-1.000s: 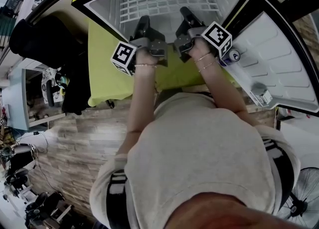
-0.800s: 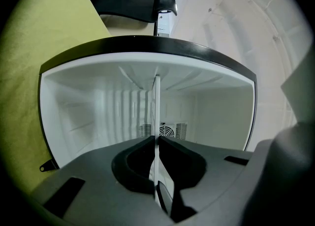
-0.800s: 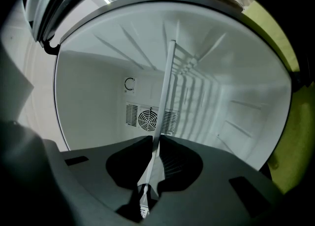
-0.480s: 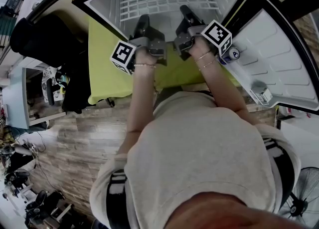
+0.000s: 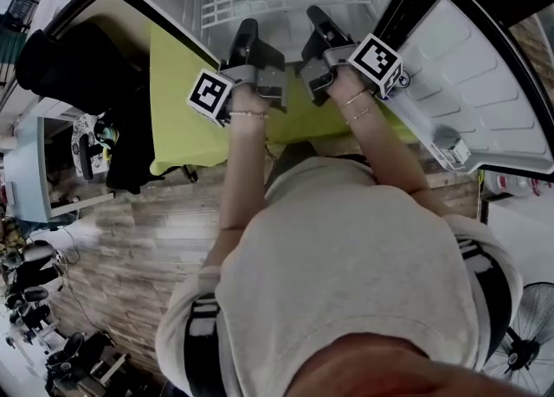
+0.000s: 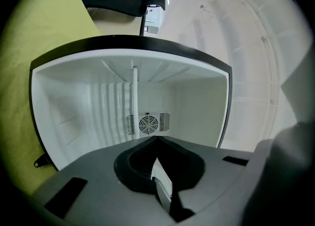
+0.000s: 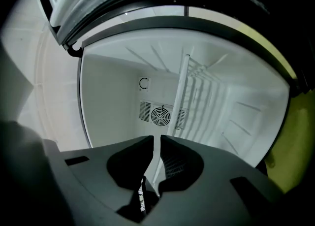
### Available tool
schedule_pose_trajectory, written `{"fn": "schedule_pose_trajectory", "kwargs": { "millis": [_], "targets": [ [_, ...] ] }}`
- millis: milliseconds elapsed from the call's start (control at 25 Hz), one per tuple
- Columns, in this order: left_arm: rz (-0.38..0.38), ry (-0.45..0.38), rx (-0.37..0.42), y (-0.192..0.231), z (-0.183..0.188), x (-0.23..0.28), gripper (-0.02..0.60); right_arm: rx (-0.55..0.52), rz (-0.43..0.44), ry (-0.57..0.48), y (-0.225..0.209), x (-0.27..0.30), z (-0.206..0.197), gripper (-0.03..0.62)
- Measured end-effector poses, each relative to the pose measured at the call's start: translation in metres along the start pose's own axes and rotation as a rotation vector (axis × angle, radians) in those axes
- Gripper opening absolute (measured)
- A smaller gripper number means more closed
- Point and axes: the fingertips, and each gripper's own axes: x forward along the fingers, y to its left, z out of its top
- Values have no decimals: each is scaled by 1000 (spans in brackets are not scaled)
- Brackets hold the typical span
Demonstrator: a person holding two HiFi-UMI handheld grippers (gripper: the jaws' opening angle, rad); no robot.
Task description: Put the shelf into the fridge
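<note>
The left gripper (image 6: 156, 137) has its fingers pressed together with nothing plainly between the tips. The shelf (image 6: 134, 97) shows edge-on just beside them and passes behind one finger. The right gripper (image 7: 158, 139) is closing, and the shelf's rim runs straight between its fingers and fills the gap. Beyond both pairs of fingers the shelf reaches into the fridge (image 6: 74, 112), towards the fan grille (image 7: 160, 115) far ahead on the back wall. The left fingers probably need a hold on the rim first. Then push level, both sides together, so neither edge jams against a side wall.
</note>
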Motion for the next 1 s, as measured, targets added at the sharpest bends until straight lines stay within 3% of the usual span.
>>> {"fn": "schedule_pose_trajectory", "kwargs": {
  "millis": [200, 440, 560, 880, 1000],
  "targets": [
    [-38, 47, 63, -15, -12, -6, 0, -20, 26, 25, 9, -13, -7, 4],
    [-63, 105, 246, -26, -19, -13, 2, -122, 77, 53, 27, -23, -9, -5],
    [-72, 149, 299, -32, -26, -15, 8, -187, 85, 72, 32, -27, -11, -5],
    [-11, 369, 669, -23, -51, -24, 8, -305, 98, 172, 34, -33, -26, -5],
    [16, 421, 789, -18, -55, -27, 11, -440, 93, 215, 34, -36, -29, -3]
  ]
}}
